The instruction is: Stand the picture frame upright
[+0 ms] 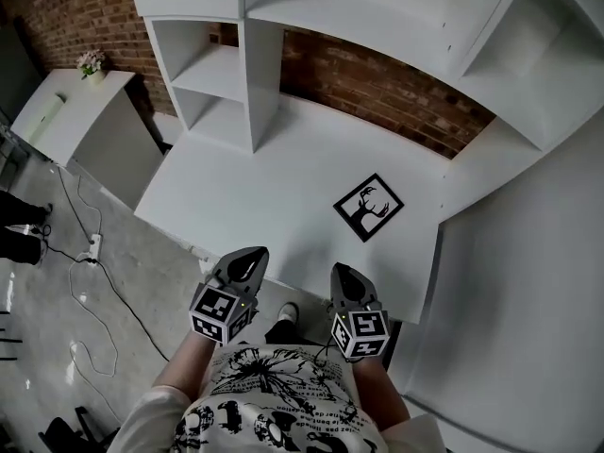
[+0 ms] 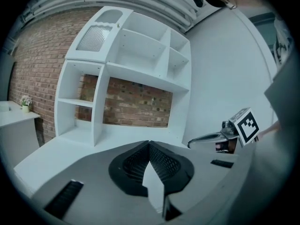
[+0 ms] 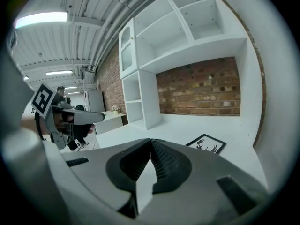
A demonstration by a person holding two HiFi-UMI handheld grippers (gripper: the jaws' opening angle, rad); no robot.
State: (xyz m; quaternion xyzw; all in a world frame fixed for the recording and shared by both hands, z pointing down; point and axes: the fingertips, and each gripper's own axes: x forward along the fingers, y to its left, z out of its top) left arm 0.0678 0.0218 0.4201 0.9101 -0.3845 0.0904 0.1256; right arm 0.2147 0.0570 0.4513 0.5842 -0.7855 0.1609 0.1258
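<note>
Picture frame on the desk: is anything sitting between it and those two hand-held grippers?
Nothing visible does. The picture frame lies flat on the white desk, and only bare desktop separates it from the left gripper and the right gripper, both shut and empty near the desk's front edge.

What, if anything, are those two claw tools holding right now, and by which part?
Nothing is held. Both the left gripper and the right gripper are shut with nothing between their jaws; the picture frame lies flat on the desk, untouched.
</note>
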